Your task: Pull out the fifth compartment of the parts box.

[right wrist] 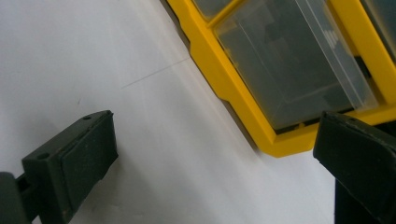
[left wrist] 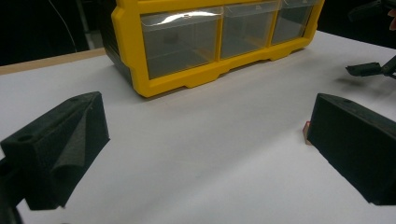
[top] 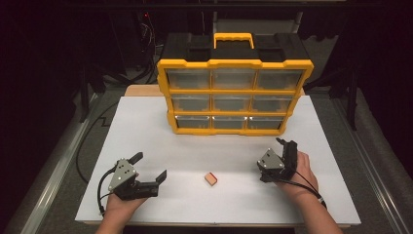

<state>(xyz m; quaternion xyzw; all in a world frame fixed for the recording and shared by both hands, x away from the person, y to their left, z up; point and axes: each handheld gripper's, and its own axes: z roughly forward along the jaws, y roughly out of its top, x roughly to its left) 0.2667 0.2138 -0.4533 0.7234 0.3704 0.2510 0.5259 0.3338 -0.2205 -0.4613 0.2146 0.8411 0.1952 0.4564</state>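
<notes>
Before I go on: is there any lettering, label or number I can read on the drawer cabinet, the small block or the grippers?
None readable.
Yellow drawer cabinet: no label shows on its frame or clear drawers; faint marks on one drawer in the right gripper view are too blurred to read.
Small tan block: no marking visible.
Left gripper and right gripper: no text visible.

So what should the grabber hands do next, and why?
Probably the left gripper should slide toward the small block and straddle it. Its jaws stand open and hold nothing, and the block lies loose on the white table just past one jaw. The right gripper is also open but points at the yellow drawer cabinet.
</notes>
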